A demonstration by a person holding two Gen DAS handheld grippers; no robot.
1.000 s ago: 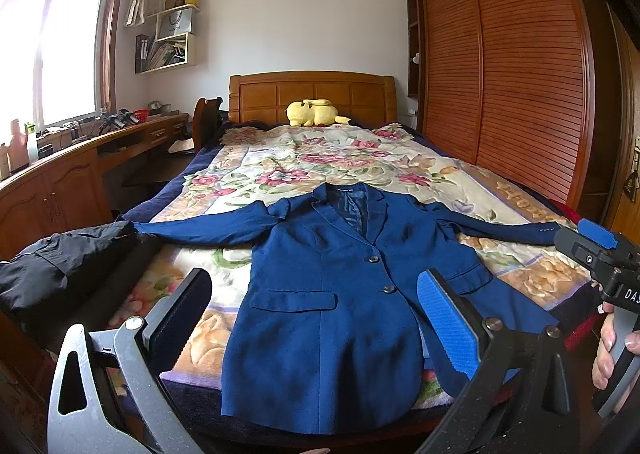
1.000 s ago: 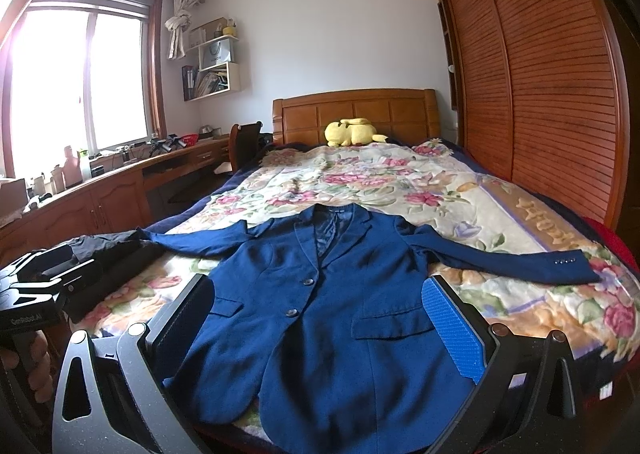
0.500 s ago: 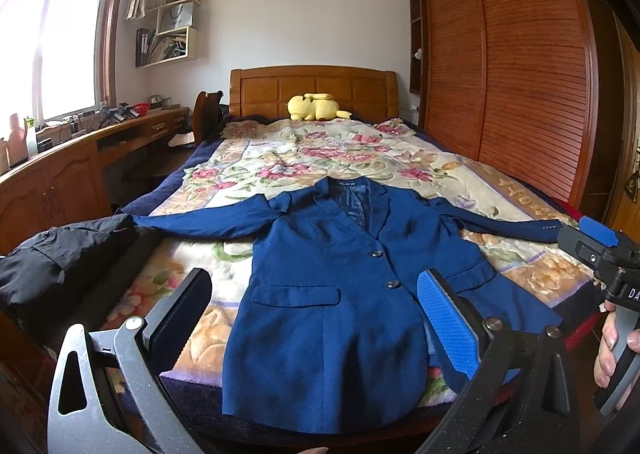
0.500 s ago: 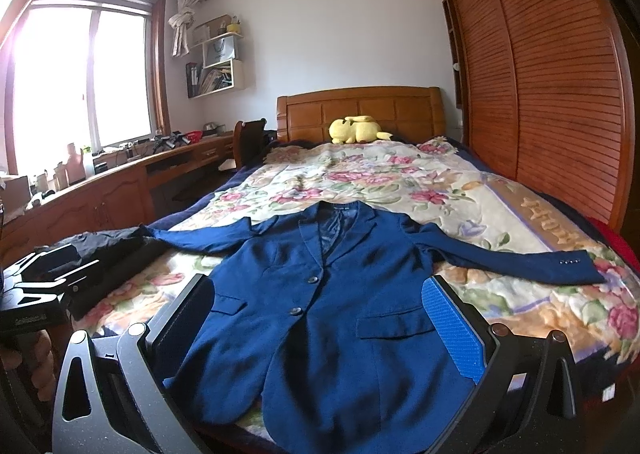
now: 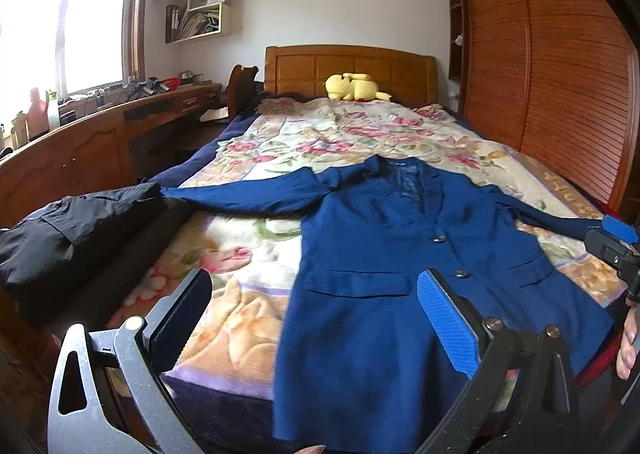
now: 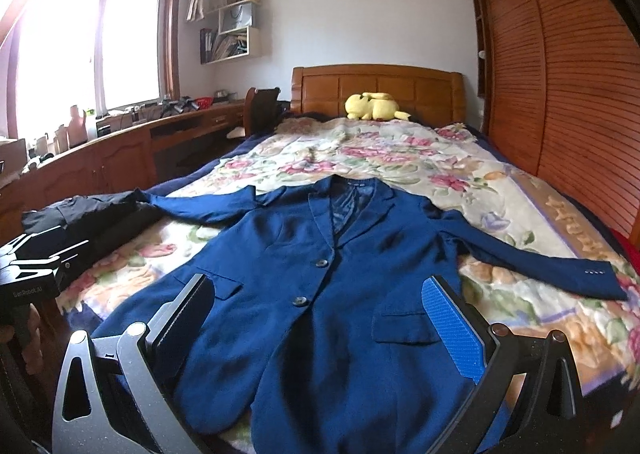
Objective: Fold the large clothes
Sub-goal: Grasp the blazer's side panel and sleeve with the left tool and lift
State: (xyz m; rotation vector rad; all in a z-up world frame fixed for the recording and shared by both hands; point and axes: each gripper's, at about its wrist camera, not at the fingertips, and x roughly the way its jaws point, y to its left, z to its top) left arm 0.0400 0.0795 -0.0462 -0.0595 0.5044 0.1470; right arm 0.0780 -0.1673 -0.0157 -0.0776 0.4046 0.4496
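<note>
One blue jacket (image 6: 340, 294) is laid flat on the bed (image 6: 400, 157) — collar toward the headboard (image 6: 376, 87), hem toward the foot, two sleeves spread sideways. Left gripper (image 5: 316, 318) and right gripper (image 6: 320, 318) are held wide apart — nothing grasped.

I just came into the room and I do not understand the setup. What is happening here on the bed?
A person holds a two-finger tool in each hand, at the foot of a bed with a floral blanket. A dark blue suit jacket lies flat and buttoned on it, front up, both sleeves spread out to the sides. The left tool and the right tool are both open and hold nothing. Folding has not started yet.
</note>
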